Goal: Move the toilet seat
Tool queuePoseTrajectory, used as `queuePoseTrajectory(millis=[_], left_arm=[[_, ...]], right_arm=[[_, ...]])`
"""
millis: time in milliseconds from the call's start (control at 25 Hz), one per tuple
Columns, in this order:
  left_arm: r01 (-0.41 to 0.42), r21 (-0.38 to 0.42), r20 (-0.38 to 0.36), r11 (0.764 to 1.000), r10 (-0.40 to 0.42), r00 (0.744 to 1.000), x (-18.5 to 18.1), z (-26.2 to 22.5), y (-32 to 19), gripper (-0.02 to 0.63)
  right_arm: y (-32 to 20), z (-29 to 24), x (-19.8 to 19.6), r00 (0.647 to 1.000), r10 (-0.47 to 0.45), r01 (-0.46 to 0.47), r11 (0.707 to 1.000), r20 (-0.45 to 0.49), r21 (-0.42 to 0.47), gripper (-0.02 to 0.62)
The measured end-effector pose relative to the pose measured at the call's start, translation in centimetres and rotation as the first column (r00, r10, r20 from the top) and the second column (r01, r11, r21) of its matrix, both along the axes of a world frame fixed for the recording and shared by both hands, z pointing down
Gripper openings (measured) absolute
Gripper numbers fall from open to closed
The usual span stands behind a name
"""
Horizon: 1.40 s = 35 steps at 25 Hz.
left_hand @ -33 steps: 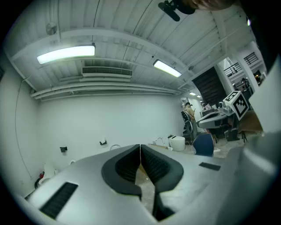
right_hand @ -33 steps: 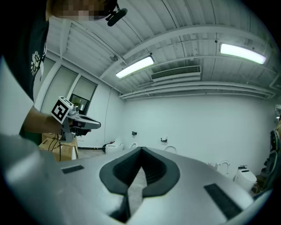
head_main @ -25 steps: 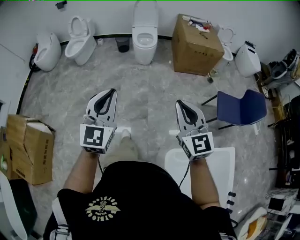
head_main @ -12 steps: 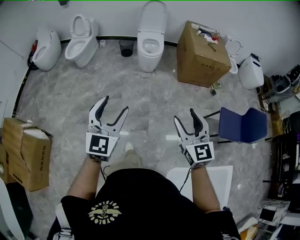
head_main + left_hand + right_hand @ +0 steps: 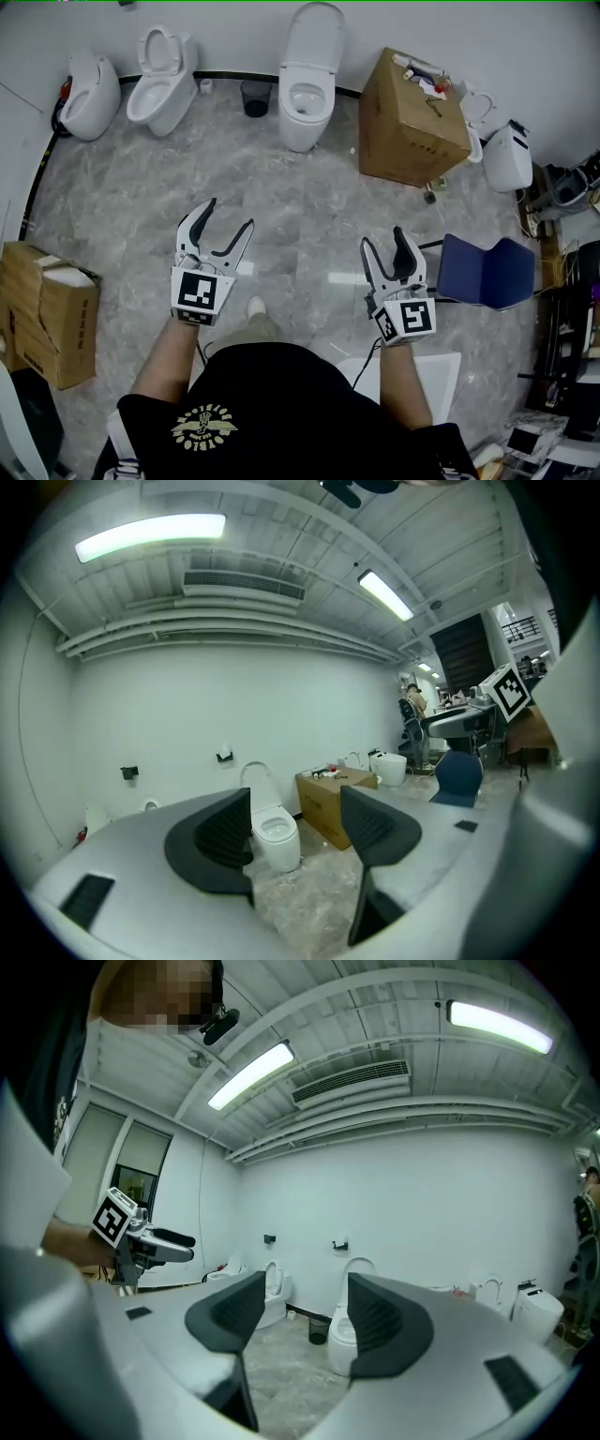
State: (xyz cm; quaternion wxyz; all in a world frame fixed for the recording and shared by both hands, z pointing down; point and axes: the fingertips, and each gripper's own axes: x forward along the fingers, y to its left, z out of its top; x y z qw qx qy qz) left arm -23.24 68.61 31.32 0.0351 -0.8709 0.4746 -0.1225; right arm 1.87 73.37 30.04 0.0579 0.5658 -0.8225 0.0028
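- Grey marbled floor [image 5: 281, 206] spreads out below me, well short of the white toilet [image 5: 307, 127] standing at the far wall.
- Left tongs [image 5: 229, 216] and right tongs [image 5: 384, 242] hang on my side of that toilet, well apart from it. Both are spread wide with nothing between the jaws.
- Cardboard box [image 5: 412, 108] sits just right of the toilet, and a small dark bin [image 5: 255, 96] just left of it.
- Toilet seat [image 5: 292, 97] seems to lie down on the toilet's bowl rim, with the lid [image 5: 314, 28] tipped up against the wall.
- I judge the seat to be a stiff, light, glossy plastic ring on a rear hinge, so slippery. I'd pinch its front edge, farthest from the hinge, and swing it slowly so it neither slams nor cracks.
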Motion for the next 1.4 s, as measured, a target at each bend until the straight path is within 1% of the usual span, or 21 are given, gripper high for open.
queuePoseTrajectory(millis=[120,280,520,640,760,920,1040,1160,1280,1400], left_arm=[[0.0,-0.027,0.017,1.0,0.0,1.0,-1.0,0.4,-2.2,0.284],[-0.022,-0.01,-0.003,1.0,0.022,1.0,-1.5,-0.4,-4.9,0.284],[-0.034,0.013,-0.027,0.999,0.034,0.999,-3.3,-1.2,-8.6,0.284],[-0.041,0.021,-0.04,0.999,0.042,0.998,-3.7,-1.3,-9.9,0.284],[-0.055,0.023,-0.065,0.998,0.056,0.996,-3.2,-1.6,-10.2,0.284],[-0.079,-0.003,-0.06,0.997,0.079,0.995,-2.0,-0.8,-10.3,0.284],[-0.092,-0.011,-0.059,0.996,0.092,0.994,-1.2,-0.4,-10.7,0.284],[-0.075,-0.01,-0.058,0.997,0.074,0.996,-1.0,-0.2,-11.8,0.284],[-0.05,-0.002,-0.074,0.999,0.05,0.996,-0.8,-0.2,-13.2,0.284],[-0.044,-0.006,-0.061,0.999,0.043,0.997,-0.1,0.0,-14.7,0.284]], right_arm=[[-2.2,0.5,-1.7,1.0,-0.017,0.017,1.0,-0.006,-0.011,0.264],[-4.9,0.3,-3.7,0.999,-0.031,0.031,0.999,-0.01,-0.009,0.264],[-8.3,0.4,-5.9,0.998,-0.037,0.036,0.999,-0.054,-0.025,0.264],[-8.8,0.7,-5.9,0.997,-0.031,0.028,0.999,-0.066,-0.043,0.264],[-8.9,0.3,-5.2,0.998,-0.011,0.008,0.999,-0.065,-0.043,0.264],[-9.2,-0.3,-4.1,0.999,0.014,-0.016,1.0,-0.047,-0.027,0.264],[-9.7,0.0,-3.6,0.999,0.01,-0.011,1.0,-0.043,-0.029,0.264],[-10.9,0.4,-3.2,0.999,-0.01,0.009,1.0,-0.035,-0.024,0.264],[-12.4,0.9,-2.8,0.999,-0.027,0.026,0.999,-0.033,-0.023,0.264],[-14.2,1.5,-2.0,0.999,-0.033,0.032,0.999,-0.019,-0.029,0.264]])
